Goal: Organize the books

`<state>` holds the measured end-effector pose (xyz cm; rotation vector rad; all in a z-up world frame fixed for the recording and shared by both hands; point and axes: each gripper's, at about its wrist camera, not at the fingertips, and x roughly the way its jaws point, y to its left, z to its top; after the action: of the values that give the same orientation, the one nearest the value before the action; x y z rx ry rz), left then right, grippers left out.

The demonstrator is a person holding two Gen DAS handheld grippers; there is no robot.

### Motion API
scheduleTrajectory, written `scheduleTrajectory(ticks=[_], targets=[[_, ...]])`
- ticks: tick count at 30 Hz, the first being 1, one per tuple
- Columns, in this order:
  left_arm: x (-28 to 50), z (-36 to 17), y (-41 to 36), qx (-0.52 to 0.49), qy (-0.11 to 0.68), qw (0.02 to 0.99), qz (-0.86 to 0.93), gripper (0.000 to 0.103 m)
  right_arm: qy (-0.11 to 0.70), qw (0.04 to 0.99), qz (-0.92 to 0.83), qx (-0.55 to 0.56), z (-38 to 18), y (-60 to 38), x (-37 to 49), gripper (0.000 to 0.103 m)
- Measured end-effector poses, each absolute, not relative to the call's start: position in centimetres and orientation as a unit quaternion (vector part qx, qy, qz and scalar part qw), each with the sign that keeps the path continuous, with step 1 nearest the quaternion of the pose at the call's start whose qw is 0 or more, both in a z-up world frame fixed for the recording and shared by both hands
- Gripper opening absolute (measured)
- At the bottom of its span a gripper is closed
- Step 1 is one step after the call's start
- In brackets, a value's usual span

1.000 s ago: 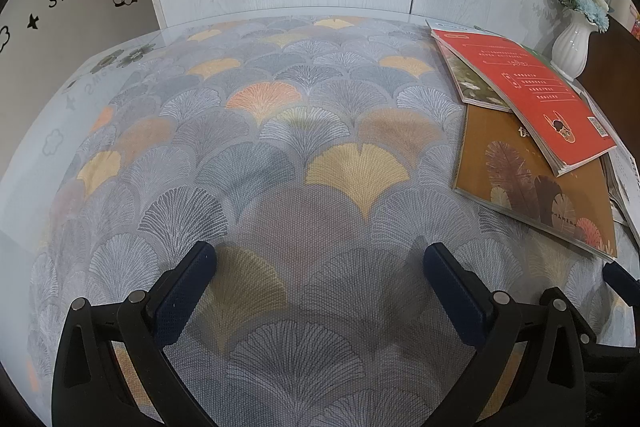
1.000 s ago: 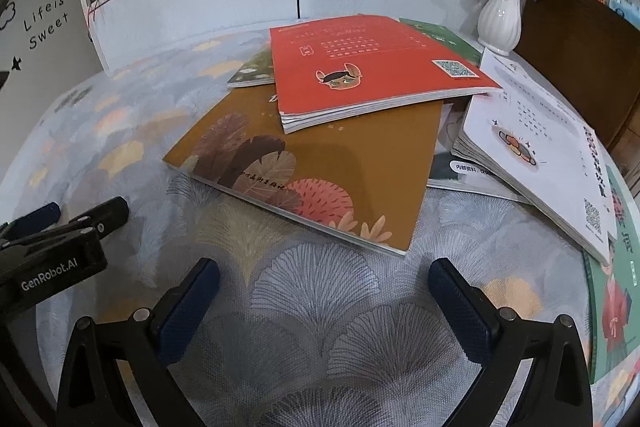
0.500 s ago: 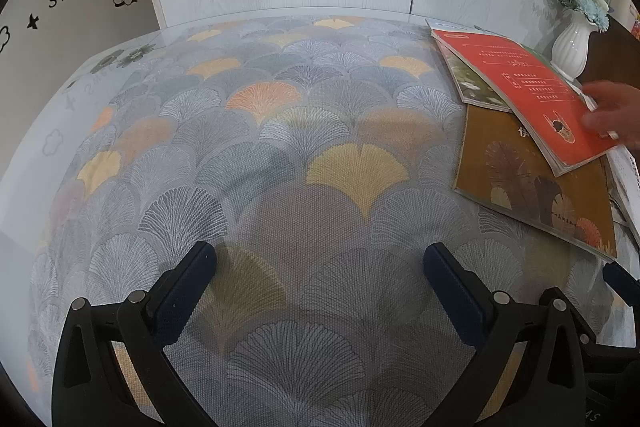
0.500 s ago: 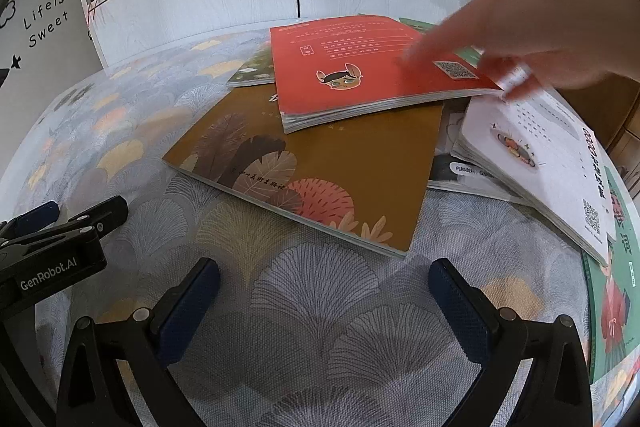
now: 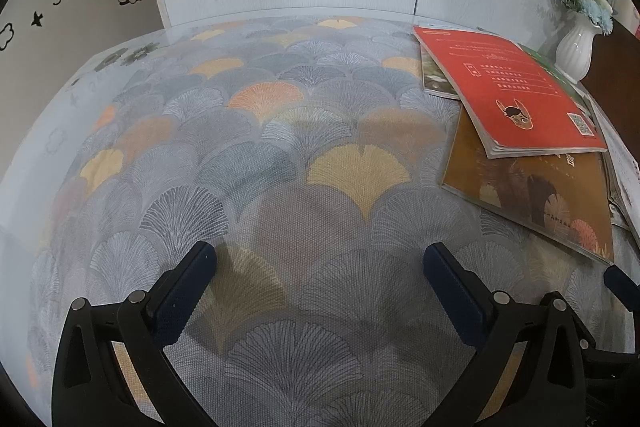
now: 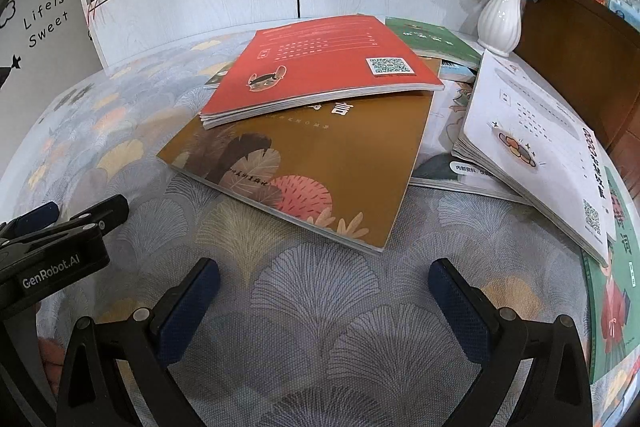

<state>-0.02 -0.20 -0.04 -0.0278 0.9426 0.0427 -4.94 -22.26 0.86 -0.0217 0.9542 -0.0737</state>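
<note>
The bare hand that reached over the books half a second ago is gone, and the red book (image 6: 320,67) now sits skewed on the brown book (image 6: 320,155). Both hand-held grippers hover low over the desk (image 5: 280,155), the left hand-held gripper (image 5: 320,267) and right hand-held gripper (image 6: 324,279) spread wide, holding nothing. The pile lies at twelve o'clock just beyond the right one, two o'clock from the left.
</note>
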Motion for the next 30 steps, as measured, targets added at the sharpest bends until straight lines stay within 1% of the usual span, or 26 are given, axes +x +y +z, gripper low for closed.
scheduleTrajectory(ticks=[12,17,21,26,28,30], targets=[[0.4,0.1,0.1,-0.014,0.473,0.881,0.009,0.103,0.459,0.887,-0.037,-0.014,0.9,-22.1,-4.9,0.103],[0.9,0.4,0.4,-0.002,0.540,0.842,-0.012,0.103,0.467,0.884,-0.022,0.006,1.2,-22.7,-5.3,0.103],[0.7,0.4,0.5,0.012,0.549,0.835,-0.032,0.103,0.472,0.881,0.000,0.030,1.4,-23.4,-5.6,0.103],[1.2,0.3,0.5,0.012,0.568,0.822,-0.037,0.103,0.462,0.884,-0.021,0.075,1.6,-23.8,-5.7,0.103],[1.1,0.4,0.4,0.016,0.568,0.822,-0.034,0.103,0.469,0.881,-0.027,0.061,1.6,-23.3,-5.7,0.103],[1.0,0.4,0.4,0.016,0.568,0.822,-0.035,0.103,0.489,0.871,-0.038,0.020,1.4,-22.3,-5.4,0.103]])
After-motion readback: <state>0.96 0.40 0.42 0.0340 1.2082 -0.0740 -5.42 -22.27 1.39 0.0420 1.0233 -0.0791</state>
